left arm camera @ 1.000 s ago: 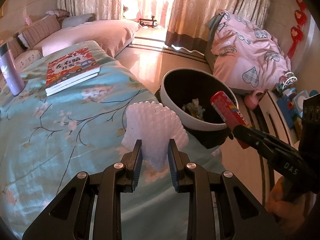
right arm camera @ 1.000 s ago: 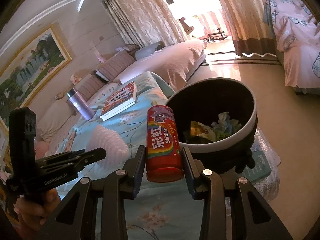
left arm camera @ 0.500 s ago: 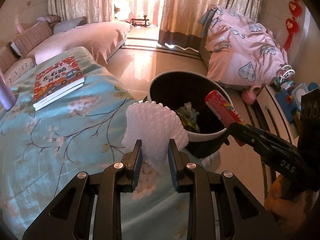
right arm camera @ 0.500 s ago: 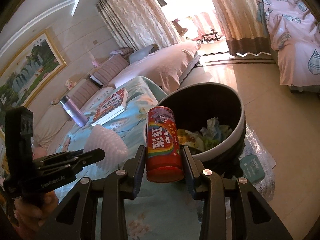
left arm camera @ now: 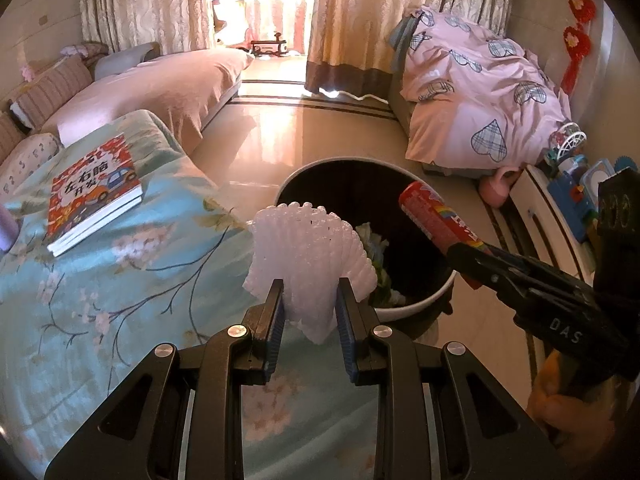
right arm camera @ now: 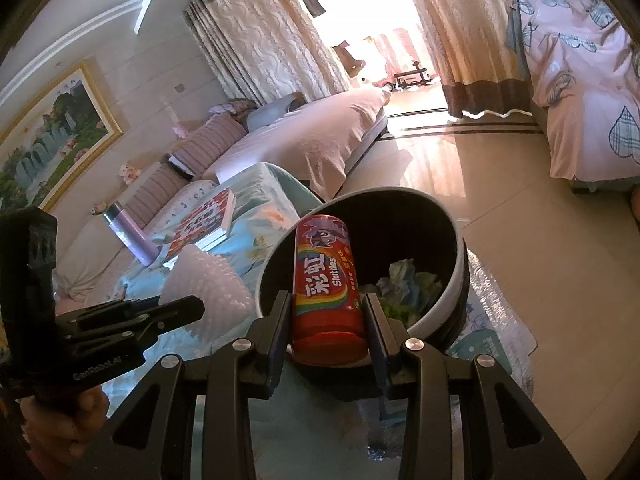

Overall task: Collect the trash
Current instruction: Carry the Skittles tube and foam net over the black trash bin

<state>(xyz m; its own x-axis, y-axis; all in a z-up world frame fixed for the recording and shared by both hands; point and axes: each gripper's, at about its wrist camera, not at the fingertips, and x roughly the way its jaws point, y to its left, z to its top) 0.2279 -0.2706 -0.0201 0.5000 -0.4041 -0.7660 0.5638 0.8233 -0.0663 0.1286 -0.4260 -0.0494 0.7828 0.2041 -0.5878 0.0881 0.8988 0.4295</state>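
White foam net (left arm camera: 310,252) sat pinched in the left tool (left arm camera: 310,322) and the red can (right arm camera: 325,280) in the right tool (right arm camera: 326,336), so both needed letting go only right over the bin (right arm camera: 448,224).

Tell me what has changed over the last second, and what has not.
Both grippers have carried their loads closer to the trash bin; its opening now sits nearer under the Skittles can and the foam net. Nothing was released: the right gripper and left gripper stay clamped.
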